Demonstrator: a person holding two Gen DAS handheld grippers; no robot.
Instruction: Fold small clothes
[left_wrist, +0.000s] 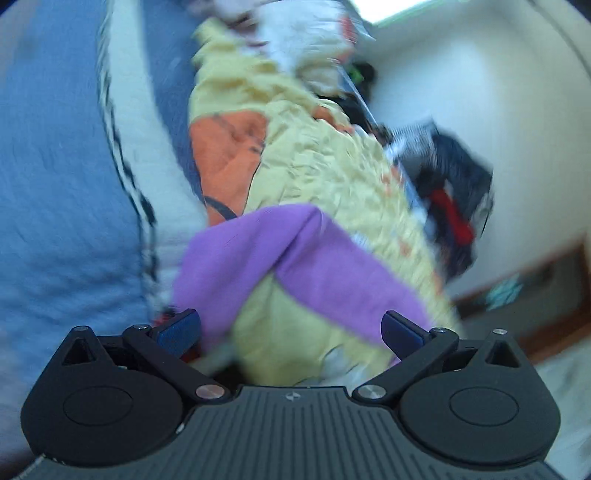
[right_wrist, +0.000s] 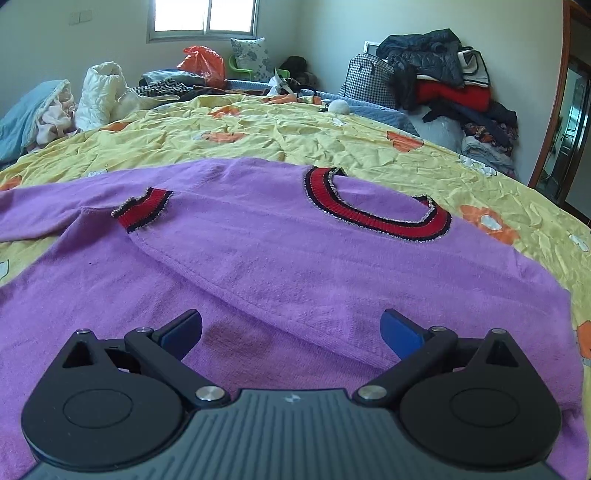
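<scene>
Left wrist view smeared w/ motion blur: purple sweater (left_wrist: 295, 254) folds soft-edged, dark clothes pile (left_wrist: 454, 192) at 2 o'clock unreadable. Right wrist view: sweater's left sleeve (right_wrist: 33, 218) cut off at 9 o'clock edge, hem hidden behind gripper body.

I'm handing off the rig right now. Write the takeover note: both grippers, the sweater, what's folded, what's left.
Left gripper: open, empty, its view blurred, over a purple sleeve.
Right gripper: open, empty, over the lower part of the sweater.
The sweater lies flat on the yellow bedsheet, collar away from the gripper.
Done: one sleeve folded across the chest, cuff on top.
Left: the other sleeve, then the body.
</scene>
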